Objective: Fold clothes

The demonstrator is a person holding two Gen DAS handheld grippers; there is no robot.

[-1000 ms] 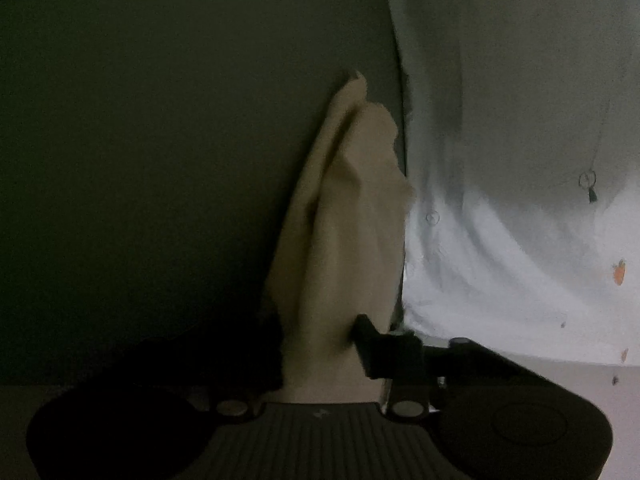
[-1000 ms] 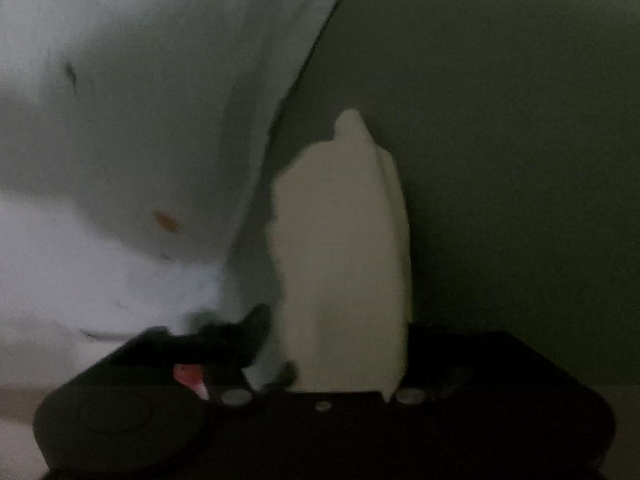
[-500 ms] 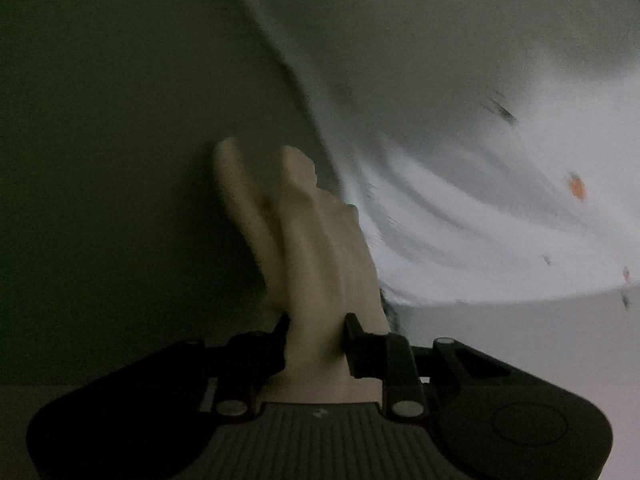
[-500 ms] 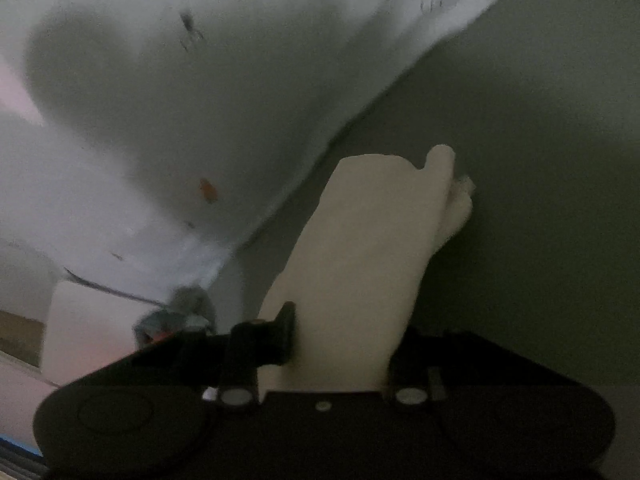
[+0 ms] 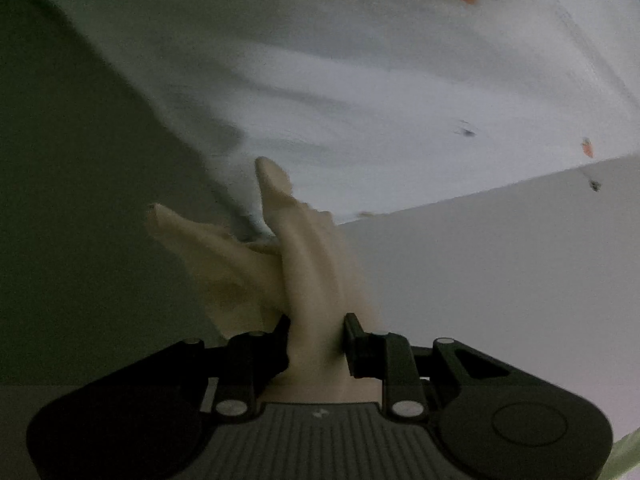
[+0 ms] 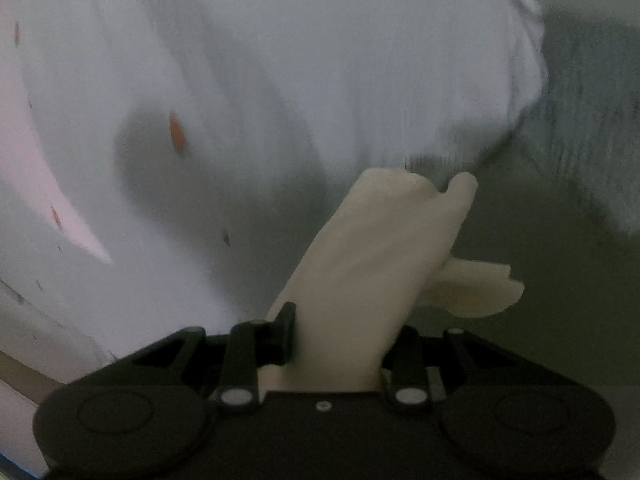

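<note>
Left gripper (image 5: 316, 334) clamps a cream cloth (image 5: 304, 264) bunched between its jaws; right gripper (image 6: 340, 332) likewise pinches cream cloth (image 6: 372, 264); white garment (image 6: 280, 80) spread beyond both; judged light, limp, slip-prone; grip hems.

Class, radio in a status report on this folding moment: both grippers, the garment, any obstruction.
Left gripper shut on cream cloth. Right gripper likewise clamped on cream cloth. White carrot-print fabric fills the background, blurred. Nothing seen blocking.
</note>
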